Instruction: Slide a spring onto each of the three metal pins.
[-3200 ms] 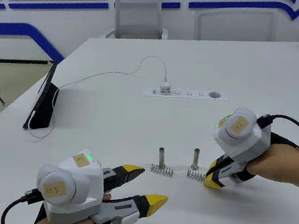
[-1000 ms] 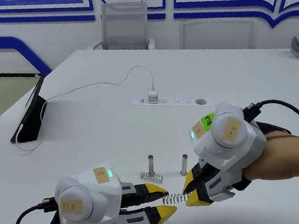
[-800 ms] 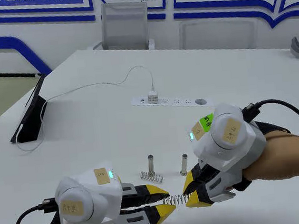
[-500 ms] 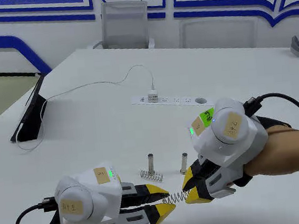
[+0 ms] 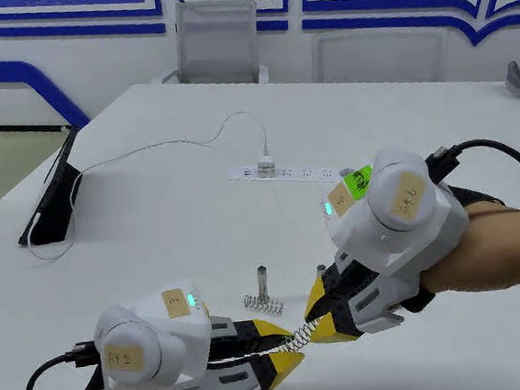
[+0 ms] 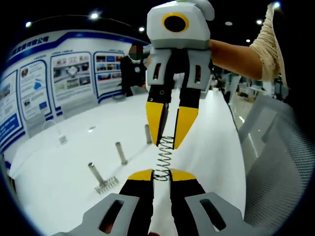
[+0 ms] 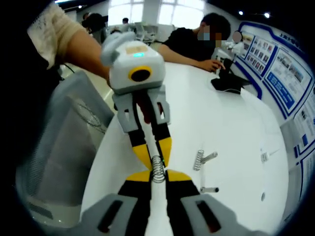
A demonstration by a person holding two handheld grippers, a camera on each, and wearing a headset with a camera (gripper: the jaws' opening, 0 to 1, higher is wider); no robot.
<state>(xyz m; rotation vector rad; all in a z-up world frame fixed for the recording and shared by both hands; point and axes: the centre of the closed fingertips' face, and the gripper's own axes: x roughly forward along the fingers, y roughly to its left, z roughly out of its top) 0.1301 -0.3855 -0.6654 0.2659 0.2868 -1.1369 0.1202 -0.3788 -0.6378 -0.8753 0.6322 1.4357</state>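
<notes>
A: Spring (image 5: 299, 337)?
B: Just near side of the upright pin (image 5: 262, 282), strung btwn both grippers
A: Grip?
B: Narrow: left gripper (image 5: 284, 349) & right gripper (image 5: 322, 325) each clamped on one end. 2nd spring (image 5: 261, 301) lies at that pin's foot

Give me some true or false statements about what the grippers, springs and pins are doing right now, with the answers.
1. Both grippers hold one spring, the left gripper at one end and the right gripper at the other. True.
2. The three pins stand upright on the table. True.
3. A second spring is threaded on a pin. False: it lies on the table at the foot of a pin.
4. The left gripper's jaws are wide open. False: they are shut on the spring.
</notes>
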